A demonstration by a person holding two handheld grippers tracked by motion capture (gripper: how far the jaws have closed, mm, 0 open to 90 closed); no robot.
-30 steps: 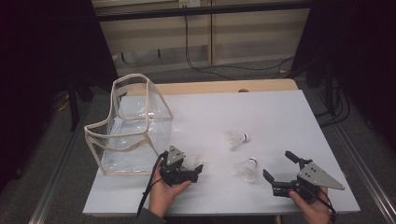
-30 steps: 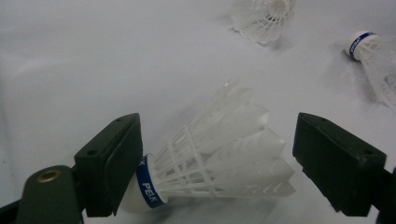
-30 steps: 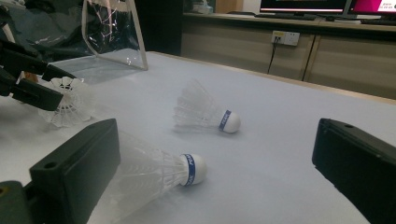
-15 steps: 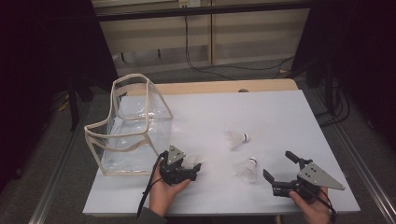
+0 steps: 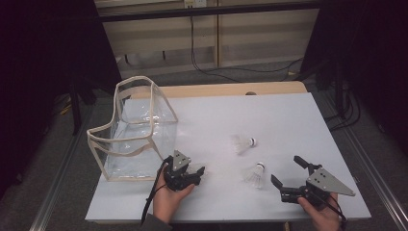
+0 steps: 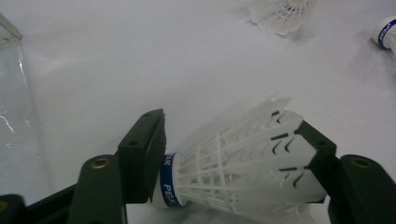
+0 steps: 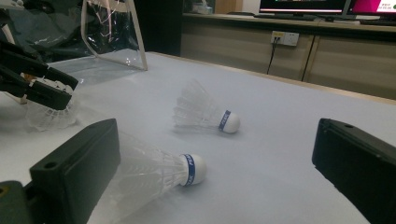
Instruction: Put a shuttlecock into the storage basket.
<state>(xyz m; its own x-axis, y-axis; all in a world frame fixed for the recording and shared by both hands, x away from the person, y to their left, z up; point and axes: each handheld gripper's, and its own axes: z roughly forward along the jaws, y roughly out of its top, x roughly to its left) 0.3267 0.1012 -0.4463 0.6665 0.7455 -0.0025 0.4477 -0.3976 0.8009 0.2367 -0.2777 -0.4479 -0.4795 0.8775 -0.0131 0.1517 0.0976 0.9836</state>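
Left gripper: held low over the white table at about 7 o'clock of the sheet in the high view; its jaws have just been closing, and a shuttlecock is seen between them.
Held shuttlecock: lying across the left gripper's jaws in the left gripper view, its blue-banded cork end set against one pad and the flared feather skirt against the other; both pads are seen touching it, so it is gripped at a middling width.
Right gripper: held at about 5 o'clock of the table, jaws spread wide, nothing pinched between them.
Nearer shuttlecock: lying on its side on the table just at 10 o'clock of the right gripper; in the right gripper view its skirt is seen close beside one jaw and its cork pointing into the gap, with no pad pressed on it.
Farther shuttlecock: lying on its side near the table's middle, apart from the nearer one, at about 11 o'clock of it.
Clear bag: a transparent pouch with cream edging, standing open at 9 o'clock of the table, just at 10 o'clock of the left gripper.
Hands: a hand is wrapped under the left gripper, another behind the right one.
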